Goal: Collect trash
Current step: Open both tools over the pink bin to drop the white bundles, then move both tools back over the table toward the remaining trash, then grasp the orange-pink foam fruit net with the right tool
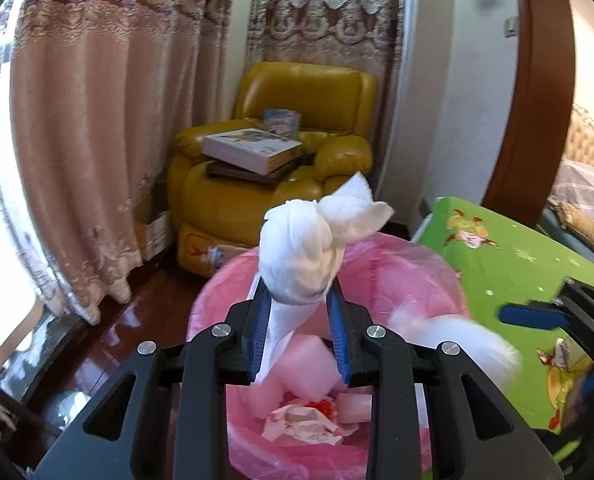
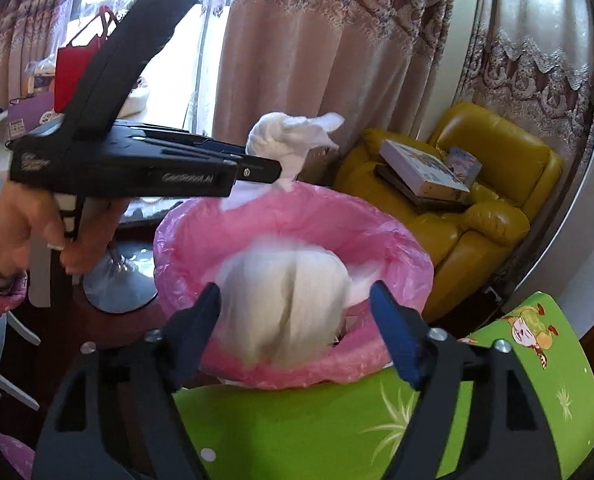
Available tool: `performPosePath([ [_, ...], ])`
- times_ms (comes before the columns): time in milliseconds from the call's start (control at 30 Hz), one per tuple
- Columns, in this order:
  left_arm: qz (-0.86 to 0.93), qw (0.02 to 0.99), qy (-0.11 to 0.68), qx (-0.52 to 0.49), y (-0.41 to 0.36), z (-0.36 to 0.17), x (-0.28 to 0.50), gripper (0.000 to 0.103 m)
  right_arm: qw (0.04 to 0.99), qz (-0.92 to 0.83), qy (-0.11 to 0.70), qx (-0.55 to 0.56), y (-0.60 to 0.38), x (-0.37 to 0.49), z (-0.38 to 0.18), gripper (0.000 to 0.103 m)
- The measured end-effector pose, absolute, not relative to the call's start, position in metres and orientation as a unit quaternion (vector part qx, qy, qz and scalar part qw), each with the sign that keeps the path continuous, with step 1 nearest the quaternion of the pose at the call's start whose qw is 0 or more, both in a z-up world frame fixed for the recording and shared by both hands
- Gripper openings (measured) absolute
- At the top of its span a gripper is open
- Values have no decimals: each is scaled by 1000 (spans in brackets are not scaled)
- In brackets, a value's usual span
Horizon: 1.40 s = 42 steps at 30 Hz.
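The bin (image 2: 293, 240), lined with a pink bag (image 1: 397, 276), stands on the dark wooden floor between the yellow armchair (image 1: 273, 160) and a green cartoon-printed tabletop (image 1: 509, 264); it already holds crumpled paper and pink scraps at the bottom (image 1: 305, 424), so part of the collecting looks done. Over its mouth sits a large white tissue wad (image 2: 285, 304), blurred, between the blue pads of the right hand-held gripper (image 2: 297, 316); those jaws stand spread wide and clear of the wad on both sides, so this piece appears let go and on its way into the bin. The left hand-held gripper (image 1: 297, 300) is clenched on a second, knotted white tissue (image 1: 309, 244), held above the far rim of the bin; a loose tail of it hangs down between the pads. Judging from this, the right piece is nearly disposed of; the left piece remains to be released over the bag; whether more trash lies elsewhere cannot be told from these views.
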<state>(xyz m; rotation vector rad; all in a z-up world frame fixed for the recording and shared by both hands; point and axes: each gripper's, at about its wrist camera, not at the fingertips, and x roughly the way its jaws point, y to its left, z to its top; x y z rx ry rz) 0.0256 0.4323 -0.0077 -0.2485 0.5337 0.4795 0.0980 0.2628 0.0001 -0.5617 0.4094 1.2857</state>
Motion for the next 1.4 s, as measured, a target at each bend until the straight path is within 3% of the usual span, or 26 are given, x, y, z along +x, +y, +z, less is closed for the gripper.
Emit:
performPosePath([
  [100,239,930,254,-115,425,-5,19,37,756,585,182,-229,238,97,11,77],
  [133,257,927,252,-104,420,-4,17,73,761,582,181,-220,226,96,15,78],
  [167,264,928,244,-98,416,-3,15,96,765,580,180,-214,215,97,18,78],
  [533,183,960,202,-69,292,20,35,96,855,462,173,-159,43,104,32,78],
  [967,5,969,244,-29,69,-14,125,96,940,245,229,-56,-176,152,8,80],
  [1167,-36,963,267,-12,14,-30,138,96,946,185,266,-25,-217,170,-12,80],
  [1400,-14,963,269,33,-7,-54,134,96,935,192,297,-28,-201,191,-22,80],
])
